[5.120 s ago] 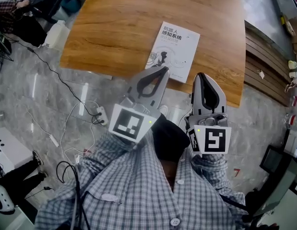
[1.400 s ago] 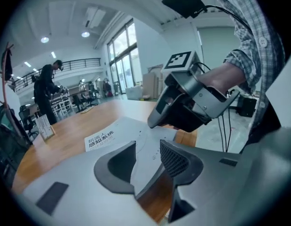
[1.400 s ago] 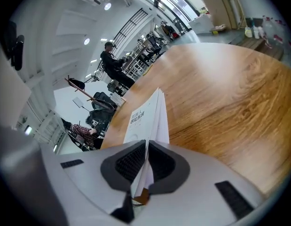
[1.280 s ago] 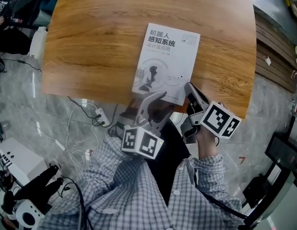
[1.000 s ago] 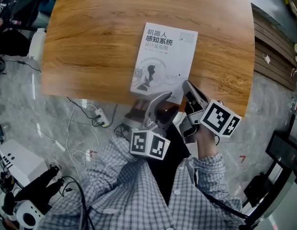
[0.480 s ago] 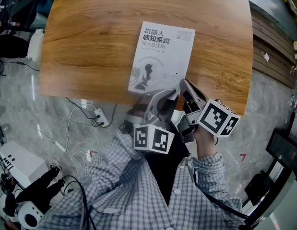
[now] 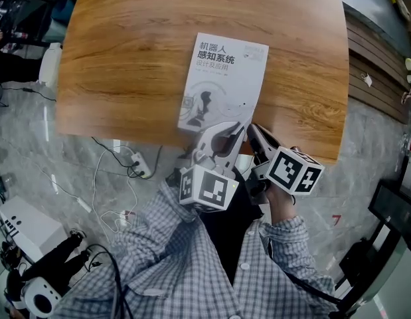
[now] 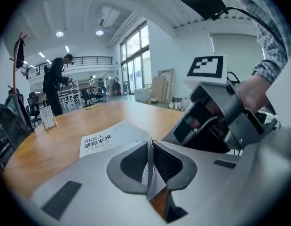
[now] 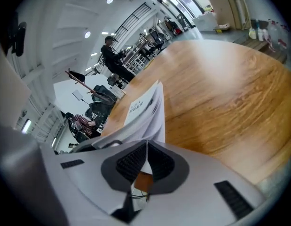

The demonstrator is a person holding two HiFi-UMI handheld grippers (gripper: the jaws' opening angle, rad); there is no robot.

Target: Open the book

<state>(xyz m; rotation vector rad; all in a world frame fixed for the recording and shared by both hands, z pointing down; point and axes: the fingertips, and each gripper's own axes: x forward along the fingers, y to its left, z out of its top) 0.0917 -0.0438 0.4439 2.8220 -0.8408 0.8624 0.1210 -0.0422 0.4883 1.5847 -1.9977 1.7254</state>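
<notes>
Wood desk (image 7: 125, 65) holds the book (image 7: 225, 78) lengthwise ahead; left tool (image 8: 150, 145) closing on its near-corner cover, right tool (image 9: 146, 146) clamped on pages just beside

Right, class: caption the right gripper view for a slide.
Right claw shut on the book corner, wooden table beyond.
</notes>
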